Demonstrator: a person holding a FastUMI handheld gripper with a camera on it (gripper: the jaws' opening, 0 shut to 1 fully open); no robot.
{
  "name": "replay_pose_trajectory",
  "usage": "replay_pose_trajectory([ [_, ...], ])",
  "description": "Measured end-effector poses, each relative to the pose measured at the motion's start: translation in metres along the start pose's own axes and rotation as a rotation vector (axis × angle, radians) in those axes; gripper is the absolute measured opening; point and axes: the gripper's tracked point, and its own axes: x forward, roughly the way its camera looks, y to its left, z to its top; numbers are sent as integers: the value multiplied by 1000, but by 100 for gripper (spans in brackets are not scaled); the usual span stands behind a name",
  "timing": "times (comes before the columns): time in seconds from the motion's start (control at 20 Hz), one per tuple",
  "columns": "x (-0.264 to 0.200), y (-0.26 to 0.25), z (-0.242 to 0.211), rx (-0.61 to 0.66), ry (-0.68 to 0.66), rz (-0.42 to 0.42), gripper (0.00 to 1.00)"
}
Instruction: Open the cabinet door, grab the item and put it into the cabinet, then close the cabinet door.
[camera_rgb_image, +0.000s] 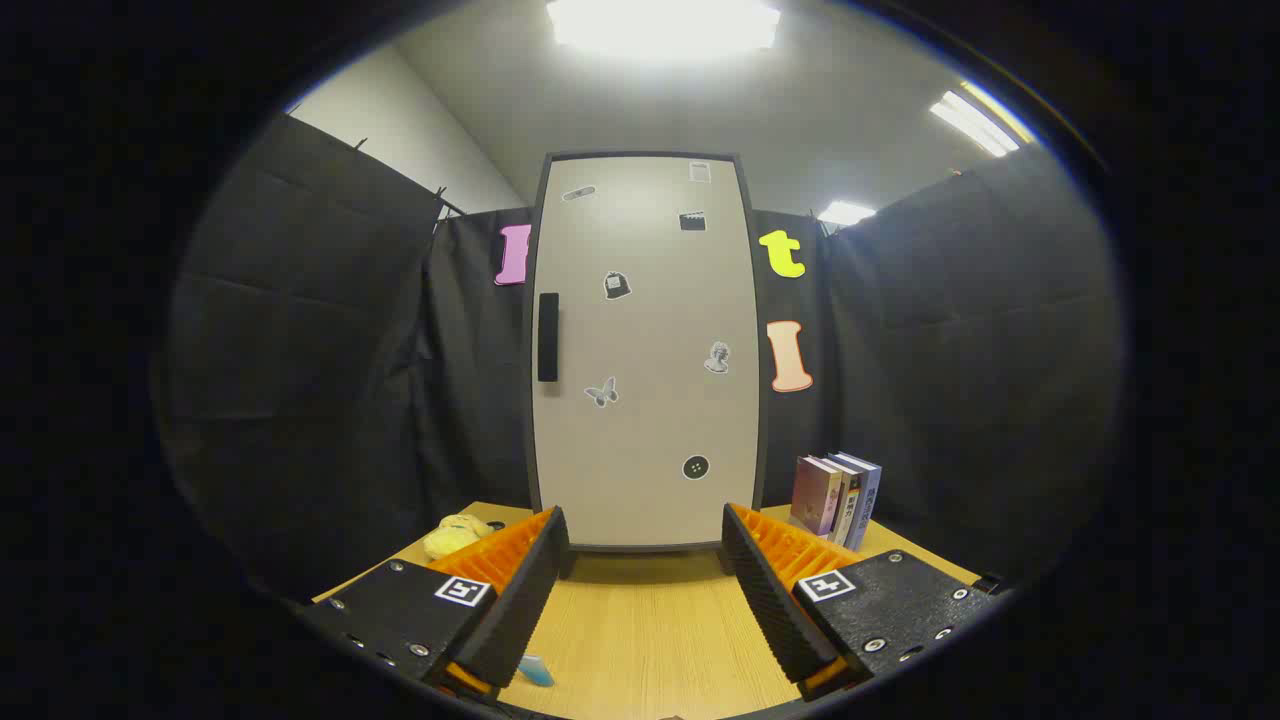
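Its fingers spread and empty, the hand-held gripper (645, 560) faces the closed cabinet door (645, 350) on the desk (640, 620), the plush toy (455, 535) left, where the narrow handle (547, 337) could slip.

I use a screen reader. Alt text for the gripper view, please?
A closed cabinet door with a dark handle stands on a wooden table, beyond the open, empty tool. A yellow plush toy lies left, books stand right.
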Motion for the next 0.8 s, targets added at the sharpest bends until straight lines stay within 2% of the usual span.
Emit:
replay_pose_trajectory([
  [0.8,8,4,-6,14,26,-22,95],
])
